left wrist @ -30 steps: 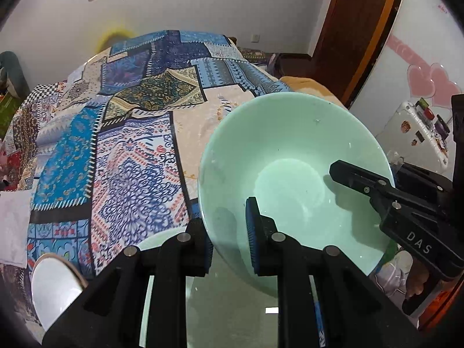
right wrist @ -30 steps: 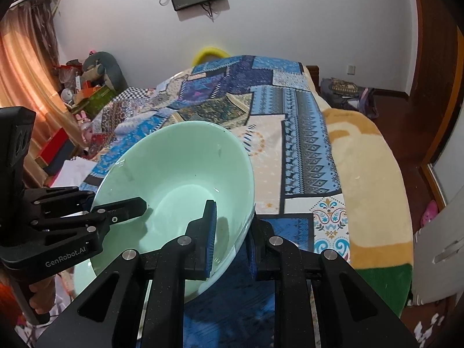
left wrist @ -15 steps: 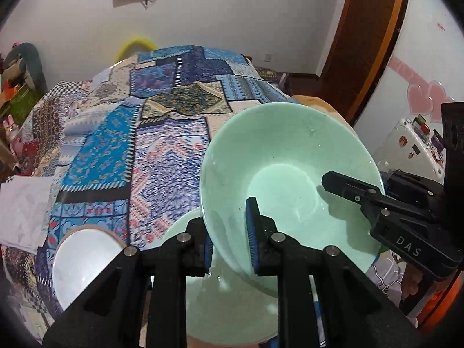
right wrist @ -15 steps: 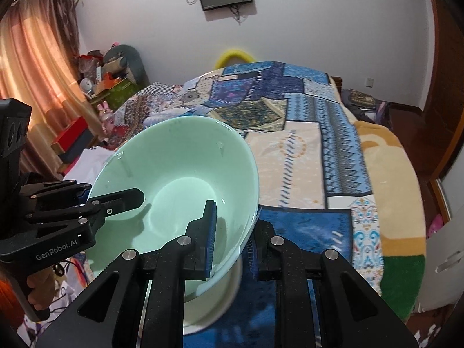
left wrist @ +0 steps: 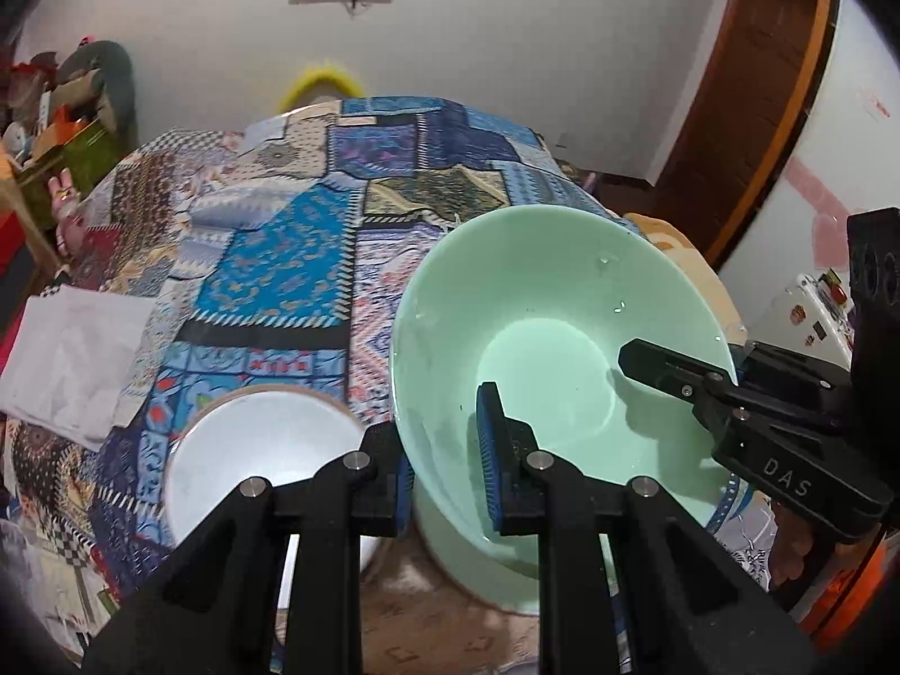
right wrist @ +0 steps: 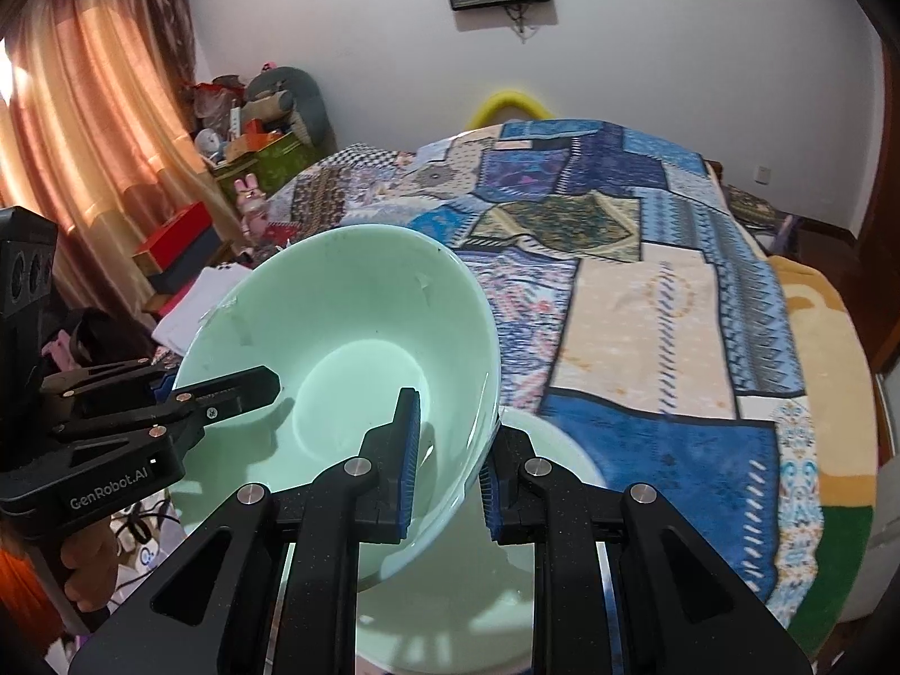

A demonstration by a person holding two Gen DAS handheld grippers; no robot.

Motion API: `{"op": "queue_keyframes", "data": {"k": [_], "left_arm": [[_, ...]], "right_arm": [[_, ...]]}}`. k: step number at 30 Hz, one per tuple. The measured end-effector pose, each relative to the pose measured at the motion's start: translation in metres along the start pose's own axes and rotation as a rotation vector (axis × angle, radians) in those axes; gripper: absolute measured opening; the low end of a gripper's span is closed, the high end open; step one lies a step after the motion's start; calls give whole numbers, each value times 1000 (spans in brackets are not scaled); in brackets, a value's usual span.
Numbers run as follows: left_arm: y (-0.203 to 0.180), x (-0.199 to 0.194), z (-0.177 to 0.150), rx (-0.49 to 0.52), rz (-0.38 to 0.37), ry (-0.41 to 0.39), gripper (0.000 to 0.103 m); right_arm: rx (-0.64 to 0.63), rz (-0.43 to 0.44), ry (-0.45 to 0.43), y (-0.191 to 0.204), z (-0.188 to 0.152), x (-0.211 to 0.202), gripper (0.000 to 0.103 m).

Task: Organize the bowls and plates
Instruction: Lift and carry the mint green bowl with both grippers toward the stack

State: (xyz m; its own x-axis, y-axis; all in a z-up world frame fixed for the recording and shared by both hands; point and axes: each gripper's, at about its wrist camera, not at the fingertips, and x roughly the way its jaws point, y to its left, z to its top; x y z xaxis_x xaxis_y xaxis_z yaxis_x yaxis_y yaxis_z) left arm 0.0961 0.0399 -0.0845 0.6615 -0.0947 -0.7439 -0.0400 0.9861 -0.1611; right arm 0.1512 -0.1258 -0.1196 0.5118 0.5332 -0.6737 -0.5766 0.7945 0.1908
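Observation:
A mint-green bowl hangs tilted above the patchwork cloth, gripped on opposite rims. My left gripper is shut on its near-left rim, one pad inside and one outside. My right gripper is shut on the opposite rim of the same bowl. Each view shows the other gripper's inner finger lying in the bowl. Just beneath sits a second pale green bowl, partly hidden. A white bowl with a brown rim rests on the cloth to the left.
The patchwork cloth stretches far ahead. A folded white cloth lies at its left edge. Boxes and toys crowd the left by a curtain. A wooden door and a white appliance stand to the right.
Both grippers have drawn back and up with the green bowl still held. The white bowl and the lower green bowl have come further into view.

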Motion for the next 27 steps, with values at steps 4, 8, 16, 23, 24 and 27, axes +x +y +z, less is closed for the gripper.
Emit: {"op": "queue_keyframes", "data": {"k": [4,8,16,23,24,27], "left_arm": [[23,-9,-6,-34,16,-11,20],[41,-16,-13,-65,27,-18,20],[75,-18,-21,-120,42,-20,20],[102,-6,-33,-166,47,8,20],[104,-4,-34,-168,47,11,20],[113,3,-40,-184,50,23,20]], "right_arm": [[-18,23,7,18,1,8,18],[-35,42,17,32,2,17,18],[-49,69,44,56,3,39,18],[-38,95,86,69,-1,59,18],[-33,99,92,71,-2,61,18],[-23,106,114,76,-7,71,18]]}}
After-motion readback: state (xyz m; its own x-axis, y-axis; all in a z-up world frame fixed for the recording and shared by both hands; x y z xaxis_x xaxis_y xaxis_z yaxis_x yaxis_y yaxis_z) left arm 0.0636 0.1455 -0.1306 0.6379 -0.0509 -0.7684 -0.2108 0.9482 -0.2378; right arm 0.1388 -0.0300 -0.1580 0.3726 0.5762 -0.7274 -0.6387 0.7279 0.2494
